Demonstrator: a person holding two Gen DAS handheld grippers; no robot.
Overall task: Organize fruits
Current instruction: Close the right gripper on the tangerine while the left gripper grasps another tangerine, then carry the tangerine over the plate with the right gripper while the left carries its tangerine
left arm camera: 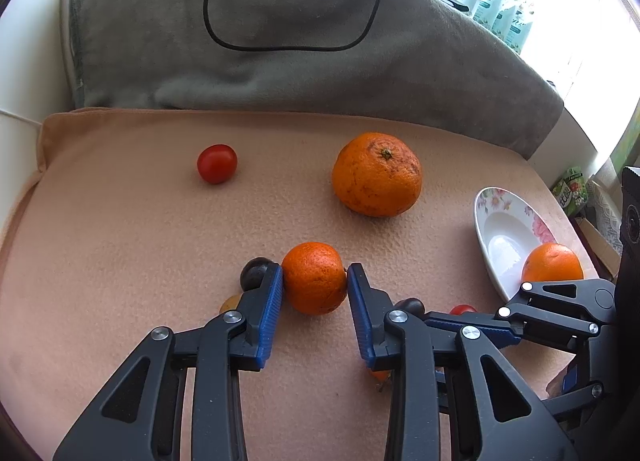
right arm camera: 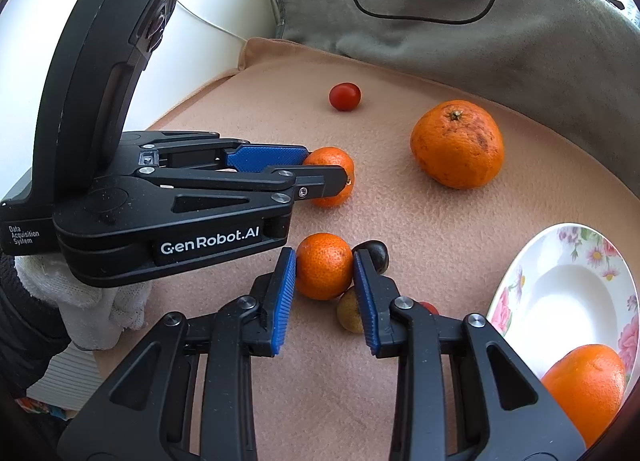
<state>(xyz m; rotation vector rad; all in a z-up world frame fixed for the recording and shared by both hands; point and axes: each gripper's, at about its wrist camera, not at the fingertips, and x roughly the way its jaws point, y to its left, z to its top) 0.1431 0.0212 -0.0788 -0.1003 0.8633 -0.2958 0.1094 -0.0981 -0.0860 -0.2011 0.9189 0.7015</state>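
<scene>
On the peach cloth, my left gripper [left arm camera: 315, 275] is shut on a small mandarin [left arm camera: 314, 277], which also shows in the right wrist view [right arm camera: 334, 165]. My right gripper [right arm camera: 325, 265] is shut on a second small mandarin [right arm camera: 323, 265]. A dark plum [right arm camera: 374, 255] and a yellowish fruit [right arm camera: 349, 315] lie against the right gripper's right finger. A big orange [left arm camera: 377, 175] and a red cherry tomato [left arm camera: 217, 163] lie farther back. A flowered white dish [left arm camera: 505, 237] at the right holds an orange [left arm camera: 552, 263].
A grey cushion [left arm camera: 280, 41] with a black cable [left arm camera: 288, 48] on it borders the cloth's far edge. A dark fruit [left arm camera: 256, 271] and a yellowish one [left arm camera: 231, 303] sit left of the left gripper. White wall is at the left.
</scene>
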